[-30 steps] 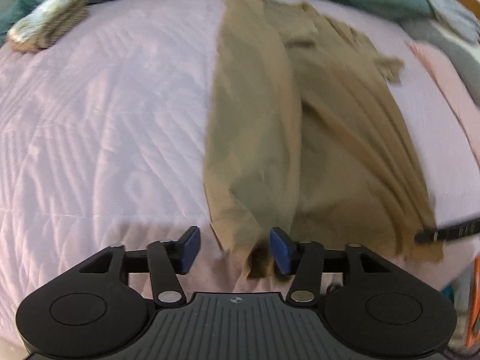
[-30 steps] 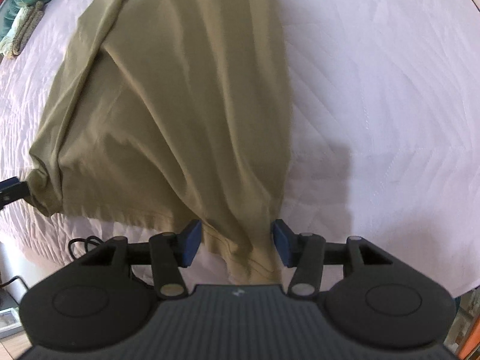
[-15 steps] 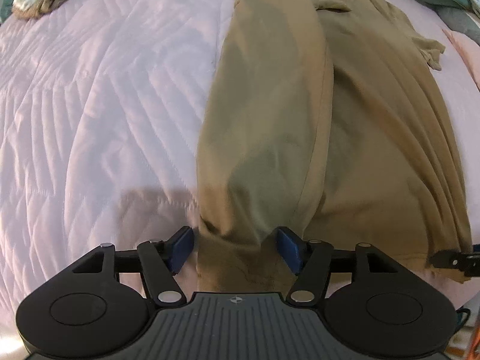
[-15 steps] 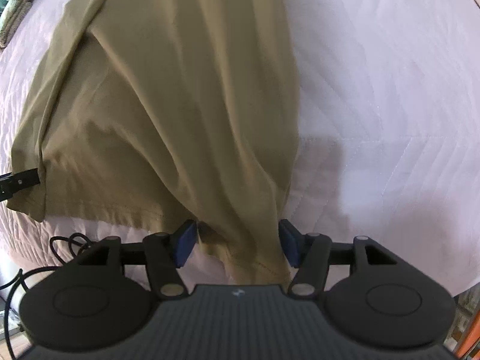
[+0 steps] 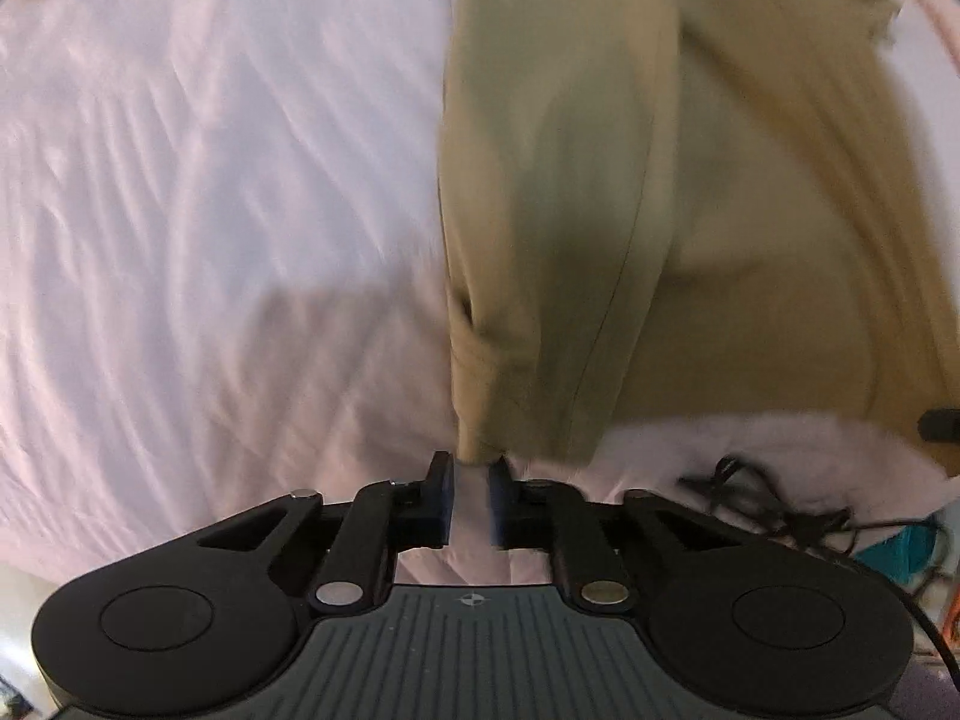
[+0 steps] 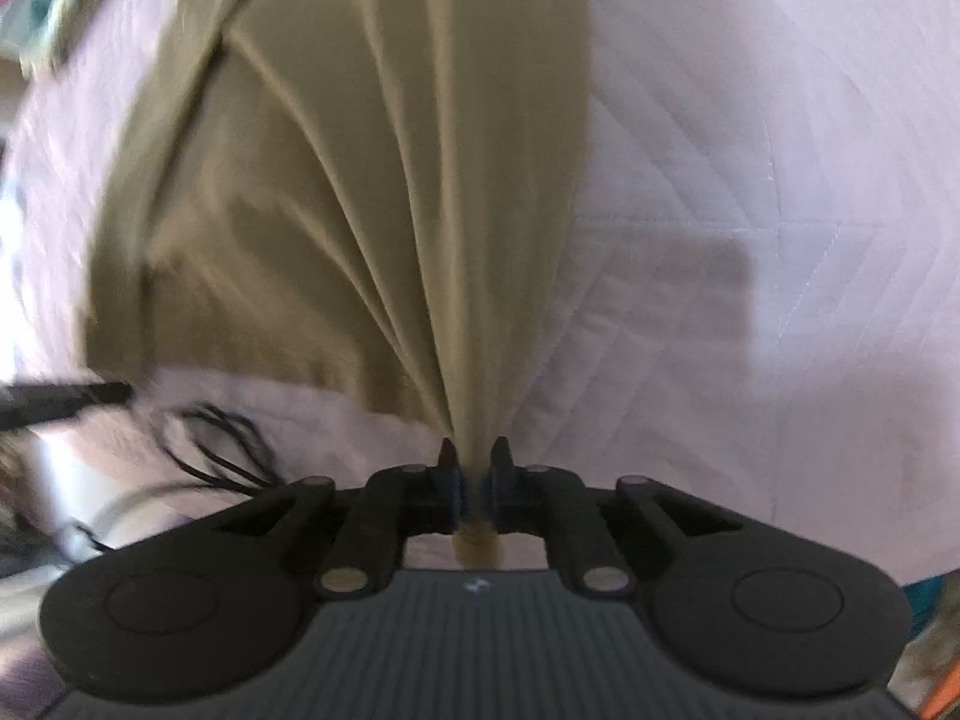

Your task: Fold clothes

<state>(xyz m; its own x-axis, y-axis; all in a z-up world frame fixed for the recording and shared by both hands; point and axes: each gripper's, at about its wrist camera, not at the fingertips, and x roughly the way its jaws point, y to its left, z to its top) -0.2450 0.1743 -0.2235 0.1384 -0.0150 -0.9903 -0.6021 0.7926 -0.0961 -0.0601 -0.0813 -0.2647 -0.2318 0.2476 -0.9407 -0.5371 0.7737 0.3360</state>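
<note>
Pale pink quilted bedding [image 5: 210, 210] is carrying the olive garment [image 6: 336, 192], lying lengthwise; the right tongs [image 6: 474, 465] are closing, pinching its gathered hem, the left tongs [image 5: 471, 468] closing, seemingly nipping its corner.

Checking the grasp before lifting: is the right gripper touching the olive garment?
Touching. In the right wrist view the closing right gripper has the bunched hem of the olive garment squeezed between its pads, cloth poking out behind them.
</note>
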